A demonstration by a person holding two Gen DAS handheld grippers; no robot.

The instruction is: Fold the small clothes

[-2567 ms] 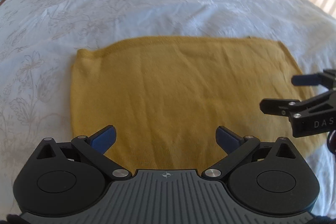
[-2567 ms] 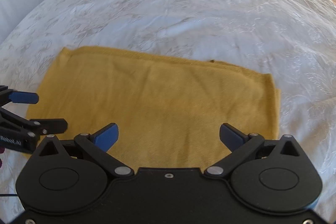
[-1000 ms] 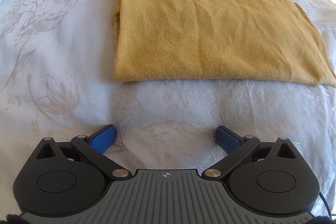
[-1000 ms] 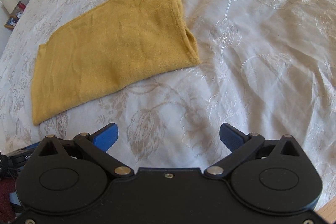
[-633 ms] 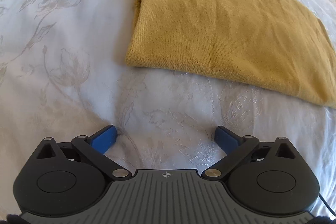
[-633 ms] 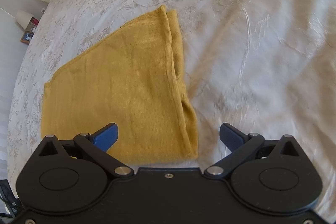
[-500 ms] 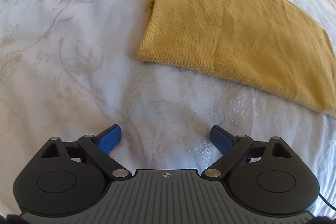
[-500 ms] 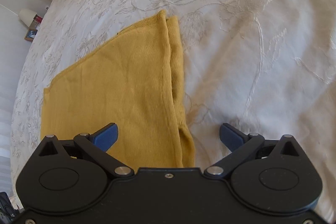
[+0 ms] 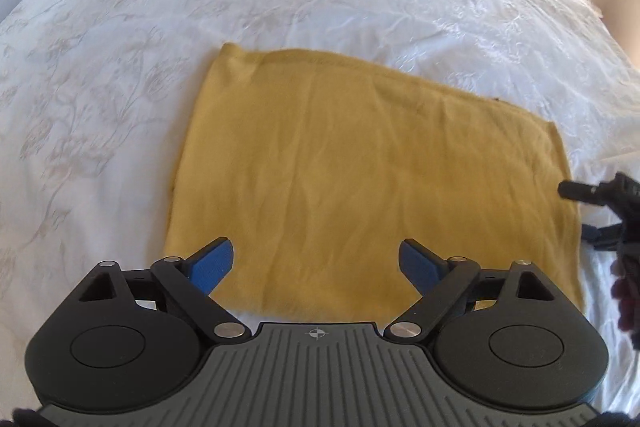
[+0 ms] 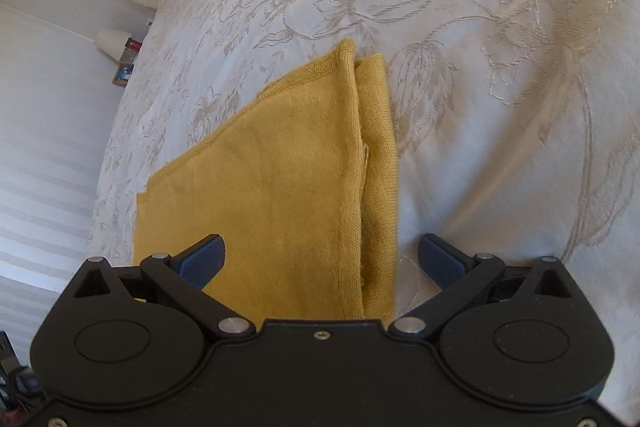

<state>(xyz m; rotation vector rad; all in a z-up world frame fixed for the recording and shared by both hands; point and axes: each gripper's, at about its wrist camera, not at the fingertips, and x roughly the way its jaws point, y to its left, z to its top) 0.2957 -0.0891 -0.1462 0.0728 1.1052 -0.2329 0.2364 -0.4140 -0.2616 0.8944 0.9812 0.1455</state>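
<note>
Left wrist view: white embroidered bedspread (image 9: 100, 115) at left, mustard folded garment (image 9: 360, 179) lying flat at centre. Left gripper (image 9: 316, 263) spread wide over the garment's near edge, blue pads (image 9: 212, 263) apart, nothing held. Further right, right gripper (image 9: 600, 211) just beside the garment's right edge, spread hard to judge from here.

Right wrist view: bedside clutter at far left, then garment (image 10: 280, 195) with layered edges toward the right. Right gripper (image 10: 320, 255) gaping wide, straddling that layered edge, gripping nothing. Bedspread (image 10: 500, 87) filling the right.
</note>
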